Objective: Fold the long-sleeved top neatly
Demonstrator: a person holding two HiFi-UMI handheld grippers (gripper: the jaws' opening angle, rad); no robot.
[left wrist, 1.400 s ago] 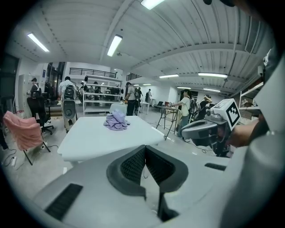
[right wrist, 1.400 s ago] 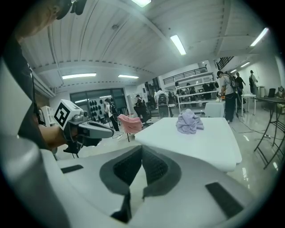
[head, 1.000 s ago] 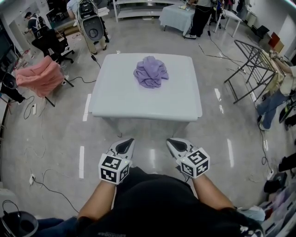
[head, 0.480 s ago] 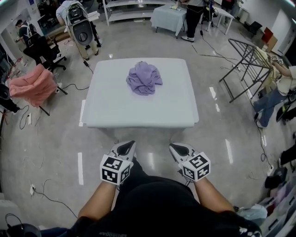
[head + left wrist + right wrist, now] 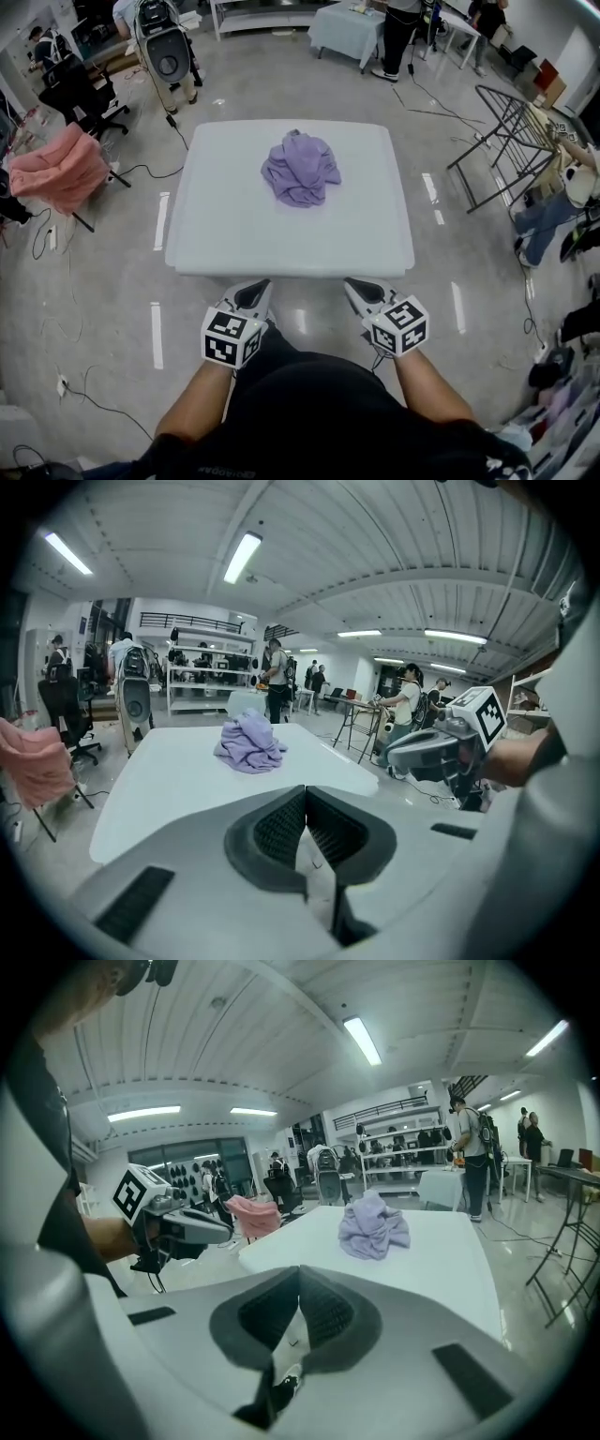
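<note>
Grabbing blindly into the heap could pinch several layers together, leaving the sleeves tangled when it is spread. The lilac long-sleeved top (image 5: 300, 169) sits bunched in a mound on the white table (image 5: 225, 239), just 12 o'clock of centre. The left gripper (image 5: 255, 292) and right gripper (image 5: 362, 291) hover at the 6 o'clock edge, jaws clenched on nothing.

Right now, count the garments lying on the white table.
1: the crumpled purple top, near the middle of the white table. Its bunched folds could hide a smaller piece.
</note>
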